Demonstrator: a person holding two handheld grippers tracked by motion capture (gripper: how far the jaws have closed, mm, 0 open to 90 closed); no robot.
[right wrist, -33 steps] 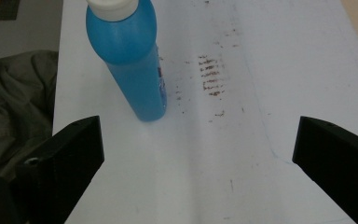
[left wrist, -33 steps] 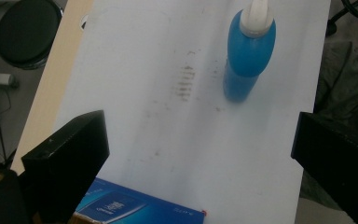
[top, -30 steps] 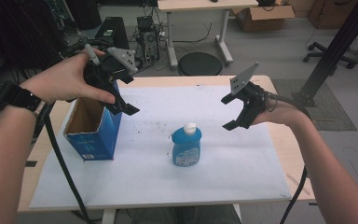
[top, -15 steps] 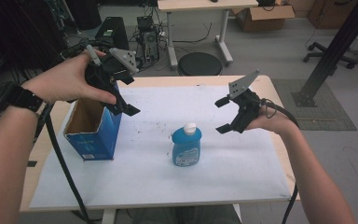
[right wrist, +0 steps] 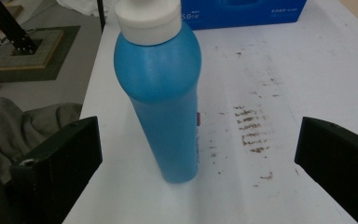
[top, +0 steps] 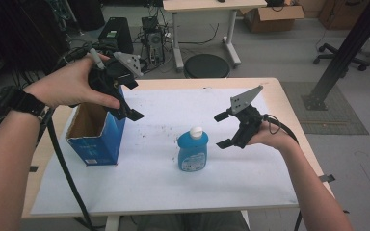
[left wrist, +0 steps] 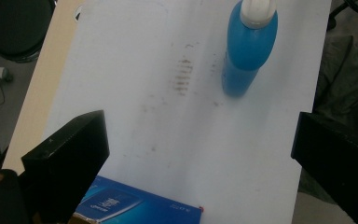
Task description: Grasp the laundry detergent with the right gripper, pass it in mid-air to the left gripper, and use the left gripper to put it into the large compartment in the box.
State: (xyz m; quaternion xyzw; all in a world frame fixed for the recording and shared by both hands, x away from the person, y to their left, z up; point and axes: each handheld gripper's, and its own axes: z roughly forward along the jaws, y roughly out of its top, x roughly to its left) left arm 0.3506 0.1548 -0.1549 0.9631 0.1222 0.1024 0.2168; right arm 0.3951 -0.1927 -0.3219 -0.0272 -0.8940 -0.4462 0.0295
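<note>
- Blue plastic bottle (top: pixel 192 150) w/ white cap (top: pixel 196 132) stands upright, mid desk (top: pixel 289 159), on the white sheet (top: pixel 164 192); it's the landmark for the rest. Standing free, nothing touching it.
- Right gripper (top: pixel 225 130) hangs just right of the bottle, above desk level, fingers spread wide, holding nothing. In the right gripper view the bottle (right wrist: pixel 161 98) sits between the two fingers (right wrist: pixel 58 161) but farther out, left of centre. Prob. lined up this way for a side grab on the bottle body; would need a shift so the bottle sits centred.
- Left gripper (top: pixel 129 109) is left of the bottle & farther back, over the near-right rim of the blue carton (top: pixel 96 132), fingers also spread, empty. Its own view looks down past the carton corner (left wrist: pixel 135 205) toward the bottle (left wrist: pixel 249 46). Looks parked there to steady or hold the carton, which stands open-topped, left of the bottle, well apart.
- Way between right gripper & bottle is free; brown smudges (right wrist: pixel 249 126) on the sheet are flat marks, no obstacle.
- Beyond the desk, far side from the bottle: round black stool (top: pixel 206 66), PC tower & cables (top: pixel 147 36), second table (top: pixel 202 6), cardboard box (top: pixel 274 12). None in reach of the work.
</note>
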